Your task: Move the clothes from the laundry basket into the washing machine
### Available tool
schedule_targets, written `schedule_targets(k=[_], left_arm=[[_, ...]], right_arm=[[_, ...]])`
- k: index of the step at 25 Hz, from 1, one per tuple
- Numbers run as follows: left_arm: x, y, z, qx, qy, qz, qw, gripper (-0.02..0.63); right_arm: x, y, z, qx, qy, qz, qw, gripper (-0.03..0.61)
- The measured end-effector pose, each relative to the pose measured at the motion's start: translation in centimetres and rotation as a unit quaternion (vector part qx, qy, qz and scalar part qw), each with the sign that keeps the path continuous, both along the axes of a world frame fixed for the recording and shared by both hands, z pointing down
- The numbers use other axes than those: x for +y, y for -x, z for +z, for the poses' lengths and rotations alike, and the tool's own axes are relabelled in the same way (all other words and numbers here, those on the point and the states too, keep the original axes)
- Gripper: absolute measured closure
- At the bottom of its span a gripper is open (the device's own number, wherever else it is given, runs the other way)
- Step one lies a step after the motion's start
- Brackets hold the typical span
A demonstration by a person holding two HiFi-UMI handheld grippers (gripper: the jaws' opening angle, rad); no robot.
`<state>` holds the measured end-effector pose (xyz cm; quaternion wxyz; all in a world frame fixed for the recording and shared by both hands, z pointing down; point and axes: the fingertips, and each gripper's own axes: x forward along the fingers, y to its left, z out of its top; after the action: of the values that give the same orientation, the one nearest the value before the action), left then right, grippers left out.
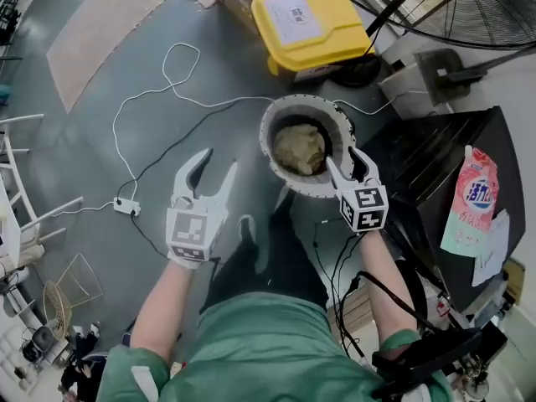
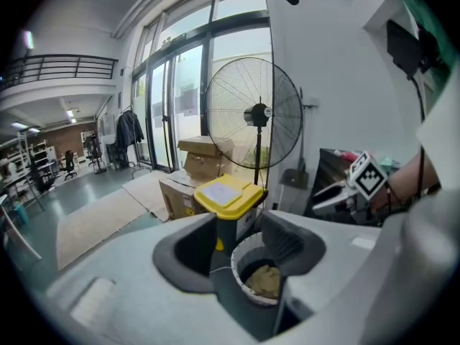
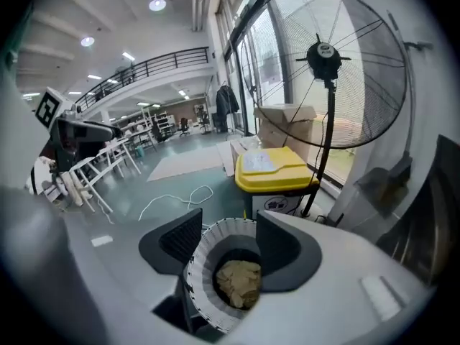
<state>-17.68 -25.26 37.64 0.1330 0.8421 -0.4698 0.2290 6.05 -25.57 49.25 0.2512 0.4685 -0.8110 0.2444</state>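
Note:
A round white laundry basket [image 1: 276,111] stands on the grey floor with a crumpled beige cloth [image 1: 300,147] at its bottom. My right gripper [image 1: 339,155] hangs over the basket's right rim, jaws apart and holding nothing. In the right gripper view the basket [image 3: 205,261] and cloth [image 3: 239,280] lie just below and beyond my right gripper [image 3: 228,243]. Left of the basket, my left gripper [image 1: 218,159] is open and empty above the floor. Its own view shows the basket [image 2: 241,254] and cloth [image 2: 264,280] ahead of my left gripper [image 2: 241,246].
A yellow-lidded bin [image 1: 308,22] stands behind the basket, beside a big floor fan [image 3: 327,56] and cardboard boxes [image 2: 201,160]. To the right is a dark appliance [image 1: 435,170] with a pink detergent bag [image 1: 471,199] on top. A white cable [image 1: 151,99] lies on the floor at left.

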Motion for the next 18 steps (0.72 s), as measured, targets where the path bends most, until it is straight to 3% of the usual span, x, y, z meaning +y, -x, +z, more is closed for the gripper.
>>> schedule_targets(k=[5, 11, 18], left_arm=[[-0.3, -0.8, 4.0, -0.013, 0.020, -0.004, 0.9997, 0.417], [-0.5, -0.3, 10.8, -0.017, 0.069, -0.016, 0.9974, 0.417], [-0.3, 0.4, 18.8, -0.013, 0.099, 0.000, 0.9950, 0.417]], right_arm=[[-1.3, 0.6, 5.4, 0.030, 0.023, -0.065, 0.997, 0.359], [-2.6, 0.7, 11.4, 0.045, 0.053, -0.090, 0.994, 0.359], [-2.2, 1.3, 20.1, 0.083, 0.085, -0.133, 0.984, 0.359]])
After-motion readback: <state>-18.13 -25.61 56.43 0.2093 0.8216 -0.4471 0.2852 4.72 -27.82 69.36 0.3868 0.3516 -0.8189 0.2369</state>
